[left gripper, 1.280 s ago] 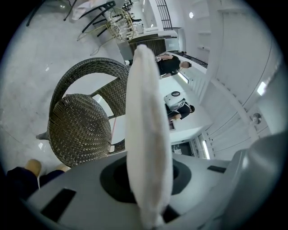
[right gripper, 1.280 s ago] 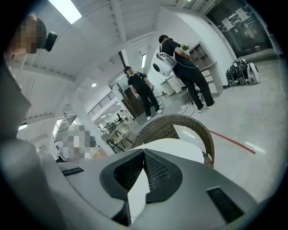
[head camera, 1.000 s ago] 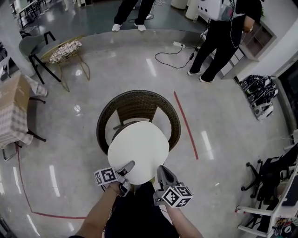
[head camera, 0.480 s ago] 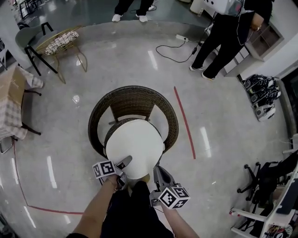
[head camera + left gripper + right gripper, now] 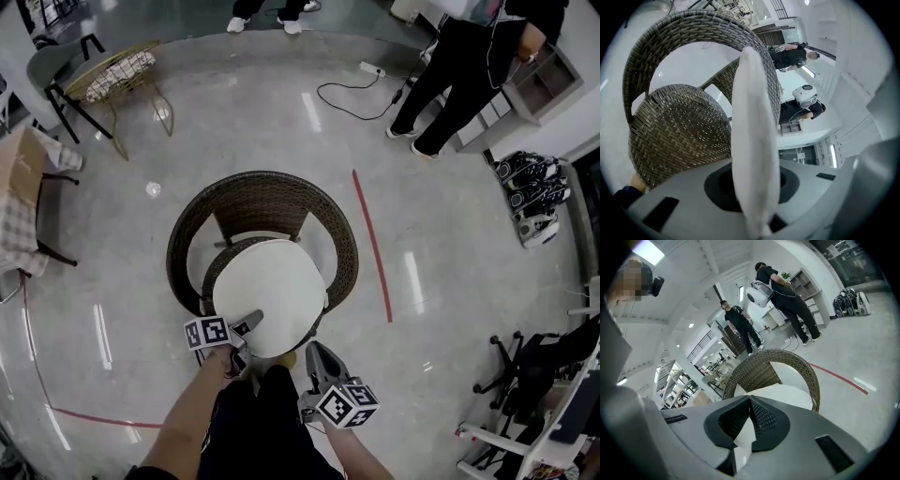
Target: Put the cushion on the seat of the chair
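Observation:
A round white cushion (image 5: 270,295) lies flat over the seat of the brown wicker chair (image 5: 262,202), inside its curved backrest. My left gripper (image 5: 249,325) is shut on the cushion's near left edge. In the left gripper view the cushion (image 5: 752,117) runs edge-on between the jaws of that gripper (image 5: 757,190), with the woven seat (image 5: 679,136) right beside it. My right gripper (image 5: 315,351) is at the cushion's near right edge. In the right gripper view that gripper (image 5: 750,416) pinches a strip of white cushion (image 5: 785,397) in front of the chair back (image 5: 787,357).
A red tape line (image 5: 372,246) runs on the floor right of the chair. People (image 5: 450,75) stand at the back right near a cable (image 5: 352,89). A wire chair (image 5: 117,75) and a cloth-covered table (image 5: 19,206) are at the left. An office chair (image 5: 534,361) is at the right.
Both grippers have come down with the cushion. It now sits lower, within the ring of the chair back and close over the seat.

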A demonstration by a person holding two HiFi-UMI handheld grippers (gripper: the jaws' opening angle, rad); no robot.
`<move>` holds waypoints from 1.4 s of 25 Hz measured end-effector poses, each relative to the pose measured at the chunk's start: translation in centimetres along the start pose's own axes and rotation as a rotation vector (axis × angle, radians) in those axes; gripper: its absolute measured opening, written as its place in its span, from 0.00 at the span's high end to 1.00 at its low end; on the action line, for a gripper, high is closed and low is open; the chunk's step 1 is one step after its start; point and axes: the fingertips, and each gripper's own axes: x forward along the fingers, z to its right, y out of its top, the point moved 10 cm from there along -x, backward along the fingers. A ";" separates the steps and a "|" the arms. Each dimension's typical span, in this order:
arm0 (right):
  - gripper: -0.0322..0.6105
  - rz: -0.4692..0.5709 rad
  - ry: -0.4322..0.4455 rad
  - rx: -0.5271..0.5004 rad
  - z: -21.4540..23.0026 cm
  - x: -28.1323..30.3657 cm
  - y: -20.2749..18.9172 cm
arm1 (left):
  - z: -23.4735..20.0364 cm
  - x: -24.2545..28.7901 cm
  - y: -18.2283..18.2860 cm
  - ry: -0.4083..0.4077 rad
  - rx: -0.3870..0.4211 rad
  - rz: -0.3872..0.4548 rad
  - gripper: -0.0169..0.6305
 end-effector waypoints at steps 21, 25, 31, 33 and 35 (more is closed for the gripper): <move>0.91 -0.083 -0.012 0.032 1.5 0.7 -2.1 | -5.2 0.8 1.2 0.265 -0.007 -0.025 0.82; 0.91 -0.098 0.003 0.033 1.3 0.9 -2.4 | -5.7 0.7 1.1 0.320 -0.017 0.007 0.77; 0.91 -0.097 0.013 0.086 1.5 1.0 -2.5 | -5.8 0.0 1.7 0.381 -0.027 0.093 0.63; 0.91 -0.098 0.019 0.095 1.5 1.1 -2.5 | -6.0 -0.2 1.9 0.411 -0.022 0.106 0.54; 0.91 -0.099 0.024 0.094 1.3 1.2 -2.5 | -6.1 -0.3 2.1 0.449 -0.008 0.102 0.43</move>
